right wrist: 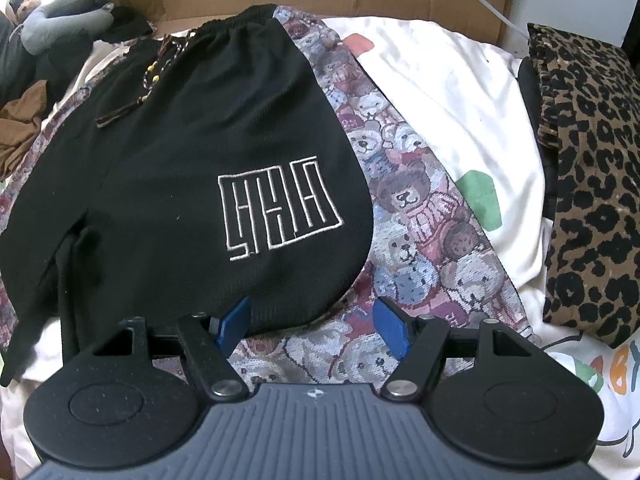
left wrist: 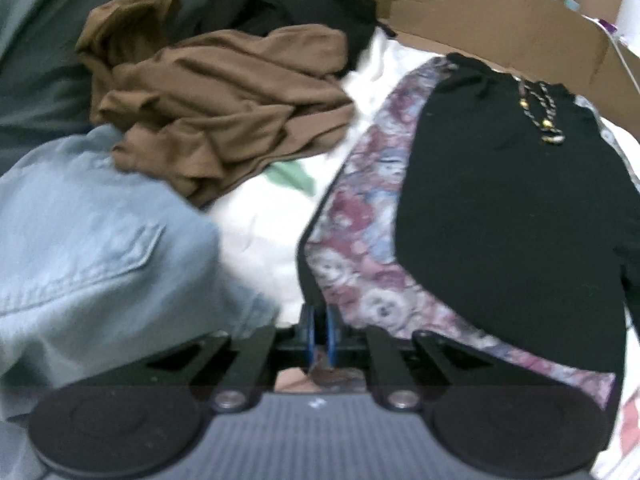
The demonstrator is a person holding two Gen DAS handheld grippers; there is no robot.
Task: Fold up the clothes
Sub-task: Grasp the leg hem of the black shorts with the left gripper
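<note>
Black shorts (right wrist: 192, 152) with teddy-bear print side panels (right wrist: 412, 208) lie flat on the white sheet (right wrist: 440, 92), waistband and drawstring at the far end. A white outlined logo (right wrist: 280, 208) marks the near leg. In the left wrist view the same shorts (left wrist: 504, 208) stretch away to the right. My left gripper (left wrist: 320, 332) is shut on the bear-print hem (left wrist: 384, 304) at the near left corner, with fabric pinched between the blue pads. My right gripper (right wrist: 314, 324) is open, and its blue fingers (right wrist: 390, 326) straddle the near hem of the other leg.
A crumpled brown garment (left wrist: 224, 108) and a light blue denim garment (left wrist: 100, 248) lie to the left of the shorts. Dark clothes (left wrist: 304, 8) and cardboard (left wrist: 480, 12) are behind. A leopard-print pillow (right wrist: 588, 168) sits on the right, a grey plush toy (right wrist: 60, 20) at the far left.
</note>
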